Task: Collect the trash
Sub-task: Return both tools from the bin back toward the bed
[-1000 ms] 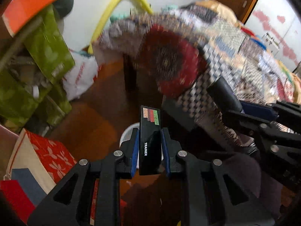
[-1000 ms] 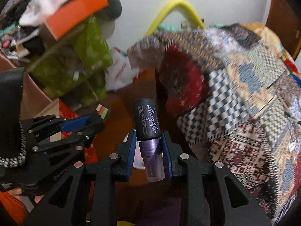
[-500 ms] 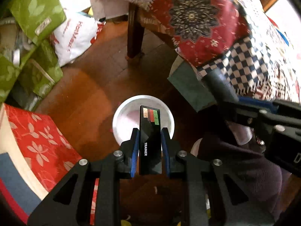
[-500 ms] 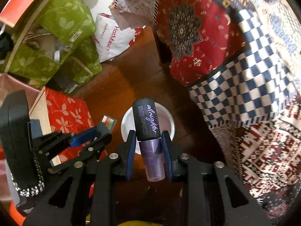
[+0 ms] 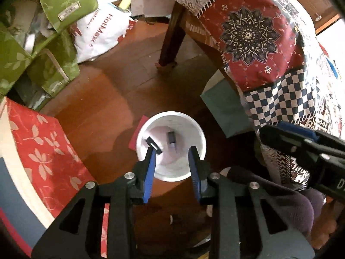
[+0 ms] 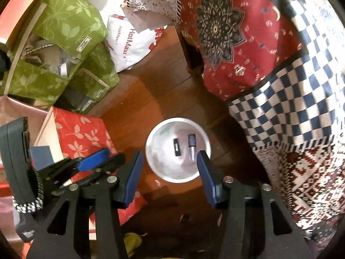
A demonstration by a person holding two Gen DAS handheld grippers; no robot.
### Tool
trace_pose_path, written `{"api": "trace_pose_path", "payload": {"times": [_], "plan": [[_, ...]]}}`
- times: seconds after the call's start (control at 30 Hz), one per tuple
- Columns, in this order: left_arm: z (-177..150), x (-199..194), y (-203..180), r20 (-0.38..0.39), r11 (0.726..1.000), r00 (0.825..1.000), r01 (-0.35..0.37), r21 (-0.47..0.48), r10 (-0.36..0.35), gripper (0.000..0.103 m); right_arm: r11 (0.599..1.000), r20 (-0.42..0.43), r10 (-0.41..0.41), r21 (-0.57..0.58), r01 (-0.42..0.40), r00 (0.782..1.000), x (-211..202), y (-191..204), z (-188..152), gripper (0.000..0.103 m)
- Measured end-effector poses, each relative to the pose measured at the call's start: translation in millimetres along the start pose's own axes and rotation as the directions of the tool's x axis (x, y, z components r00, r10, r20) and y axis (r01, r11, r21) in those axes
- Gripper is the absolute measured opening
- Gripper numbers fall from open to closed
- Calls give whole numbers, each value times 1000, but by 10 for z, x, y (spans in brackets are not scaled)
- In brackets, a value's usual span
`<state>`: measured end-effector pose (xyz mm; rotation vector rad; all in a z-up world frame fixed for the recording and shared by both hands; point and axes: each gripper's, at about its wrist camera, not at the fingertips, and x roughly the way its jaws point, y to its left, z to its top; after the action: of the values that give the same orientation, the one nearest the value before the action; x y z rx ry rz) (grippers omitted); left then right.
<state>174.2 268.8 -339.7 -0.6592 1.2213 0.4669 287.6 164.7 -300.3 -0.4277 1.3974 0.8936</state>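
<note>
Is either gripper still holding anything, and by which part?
Nothing is held. Left gripper and right gripper are open; black case and purple tube lie in the white bin.

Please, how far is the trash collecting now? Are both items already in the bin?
Done: the black flat case and the purple tube both lie inside the white bin. In hand: nothing; the left claw and right claw are open above it. I see no further trash to judge what is left.

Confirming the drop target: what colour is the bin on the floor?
White, a round bin; clearest in the left wrist view.
</note>
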Motion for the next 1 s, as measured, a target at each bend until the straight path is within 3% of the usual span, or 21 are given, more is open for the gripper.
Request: {"api": "trace_pose_path", "payload": {"times": [0.3, 0.53, 0.77, 1.0], "plan": [[-97, -495, -76, 99, 999, 995, -22, 32, 18, 30, 997, 123, -35, -65, 44, 992, -523, 79, -189, 48], [-222, -1099, -292, 225, 997, 974, -38, 66, 23, 30, 998, 246, -16, -56, 30, 969, -1090, 138, -381, 48], [-349, -1684, -649, 354, 992, 935, -43, 118, -2, 30, 997, 419, -50, -29, 68, 907, -1800, 116, -643, 48], [-456, -2193, -1185, 457, 977, 886, -20, 212, -81, 33, 994, 567, -105, 39, 100, 817, -2472, -128, -996, 48]]}}
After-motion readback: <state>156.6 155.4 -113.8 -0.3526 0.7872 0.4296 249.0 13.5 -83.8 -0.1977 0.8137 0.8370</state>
